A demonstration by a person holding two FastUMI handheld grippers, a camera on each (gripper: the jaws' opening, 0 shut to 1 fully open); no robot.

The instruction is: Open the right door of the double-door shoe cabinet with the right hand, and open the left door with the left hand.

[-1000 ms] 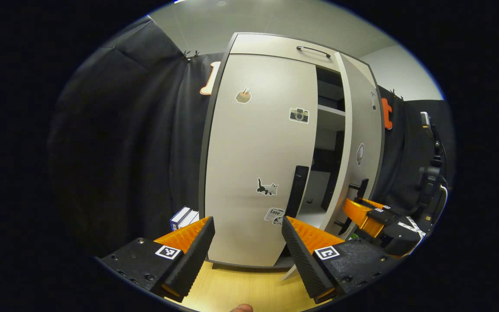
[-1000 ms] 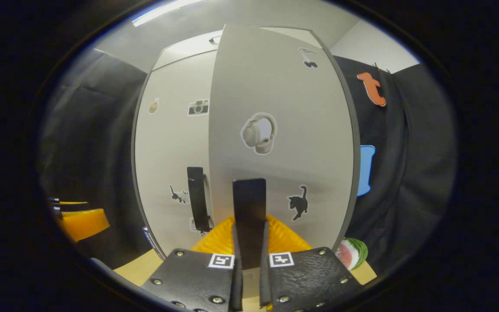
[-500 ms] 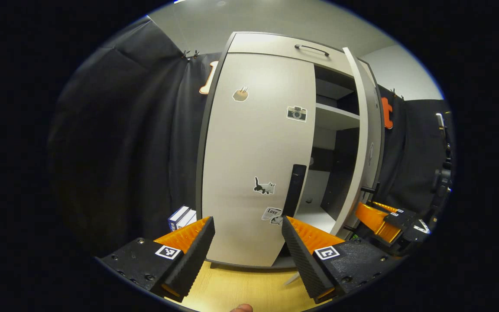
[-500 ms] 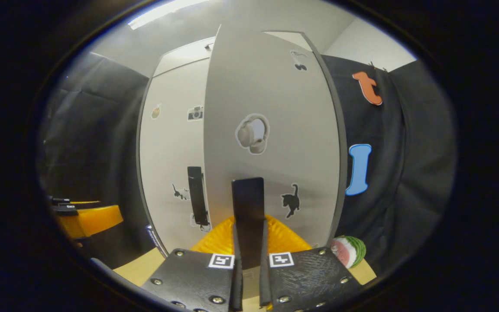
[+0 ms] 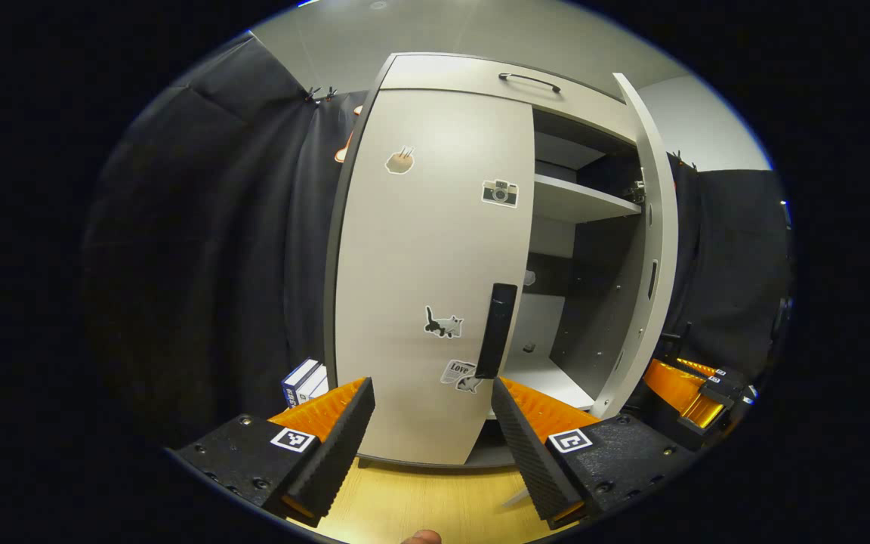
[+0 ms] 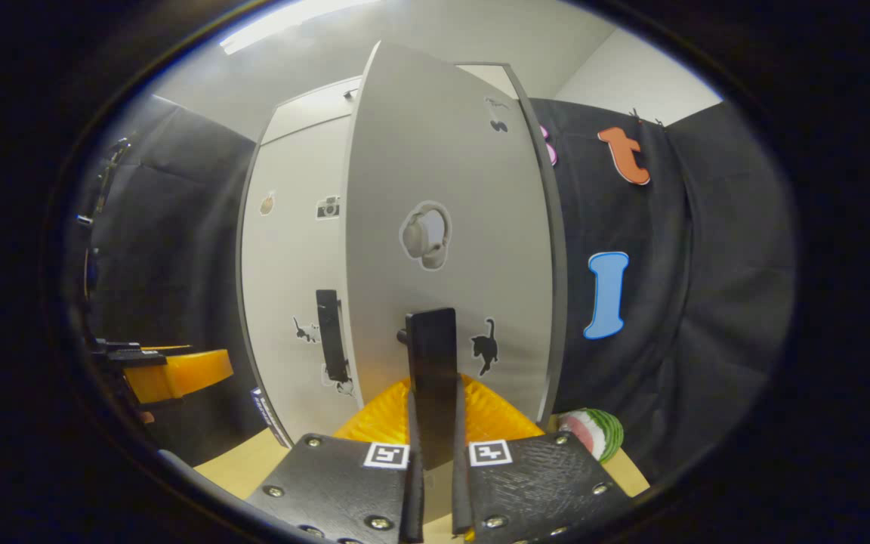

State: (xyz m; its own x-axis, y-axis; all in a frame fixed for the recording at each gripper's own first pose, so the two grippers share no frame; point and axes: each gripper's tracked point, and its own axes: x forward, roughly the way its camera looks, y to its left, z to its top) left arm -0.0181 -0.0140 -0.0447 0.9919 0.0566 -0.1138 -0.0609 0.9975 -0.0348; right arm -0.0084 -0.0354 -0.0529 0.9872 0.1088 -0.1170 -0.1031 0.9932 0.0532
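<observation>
Right tool (image 6: 433,461) grips one handle (image 6: 431,355); two doors, one open.

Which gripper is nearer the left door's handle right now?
Left. The left gripper hangs open just short of the left door's handle; the right gripper is clamped on the right door's handle.

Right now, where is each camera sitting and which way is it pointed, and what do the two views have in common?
Left gripper view: rides the left tongs, open, facing the closed left door and its handle; a fingertip shows at the bottom edge.
Right gripper view: rides the right tongs, shut on the right door handle, facing the swung-open right door.
Shared: both see the left door, its handle, the right door and each other's tongs.
</observation>
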